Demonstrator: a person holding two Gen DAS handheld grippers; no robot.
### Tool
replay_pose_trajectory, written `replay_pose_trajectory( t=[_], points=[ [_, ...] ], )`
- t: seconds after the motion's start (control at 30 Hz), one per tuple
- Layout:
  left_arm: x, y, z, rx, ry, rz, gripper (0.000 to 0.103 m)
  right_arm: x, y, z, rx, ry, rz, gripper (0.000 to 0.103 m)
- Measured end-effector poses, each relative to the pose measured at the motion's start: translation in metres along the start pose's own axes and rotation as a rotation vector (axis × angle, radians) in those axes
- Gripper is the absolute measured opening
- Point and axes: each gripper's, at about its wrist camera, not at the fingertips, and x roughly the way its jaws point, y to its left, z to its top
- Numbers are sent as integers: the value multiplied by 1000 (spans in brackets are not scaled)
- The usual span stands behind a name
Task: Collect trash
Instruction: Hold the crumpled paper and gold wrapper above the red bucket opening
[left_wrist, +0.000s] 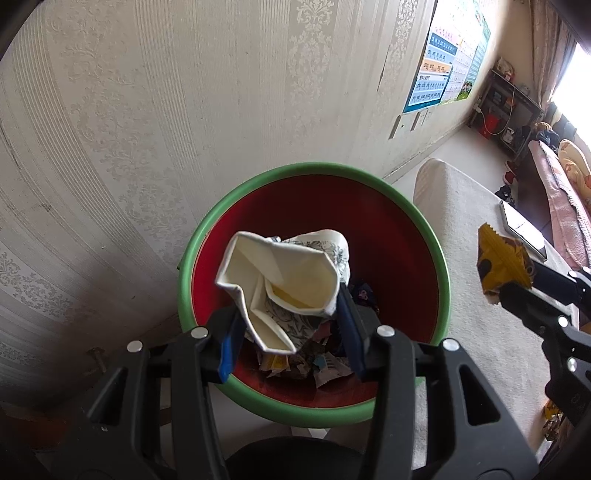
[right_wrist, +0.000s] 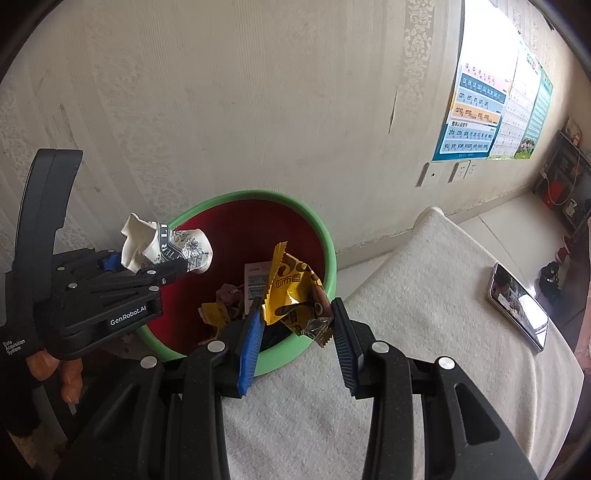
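While both grippers hang over or beside one bin (left_wrist: 436, 254), the count of held items stands at two. Item one: a crushed paper cup (left_wrist: 284, 284), white inside with a dark floral print outside, clamped between the blue pads of the left gripper (left_wrist: 291, 321) directly above the bin's red interior. Item two: a yellow snack wrapper (right_wrist: 291, 291), pinched by the right gripper (right_wrist: 295, 328) at the bin's near rim, its blue pads pressing the crumpled foil. The bin is a single round one, green-rimmed, standing just ahead of both grippers against a patterned wall. Loose scraps of paper and wrappers lie at its bottom; their number cannot be told. To the right of the right gripper, one smartphone (right_wrist: 519, 306) lies on one white-clothed table (right_wrist: 424, 295).
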Motion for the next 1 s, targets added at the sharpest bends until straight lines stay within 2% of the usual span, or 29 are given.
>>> replay_pose_trajectory(
  t=[1.0],
  points=[
    [14,4,4,-17,23,30,44,14,11,18,-26,15,21,37]
  ],
)
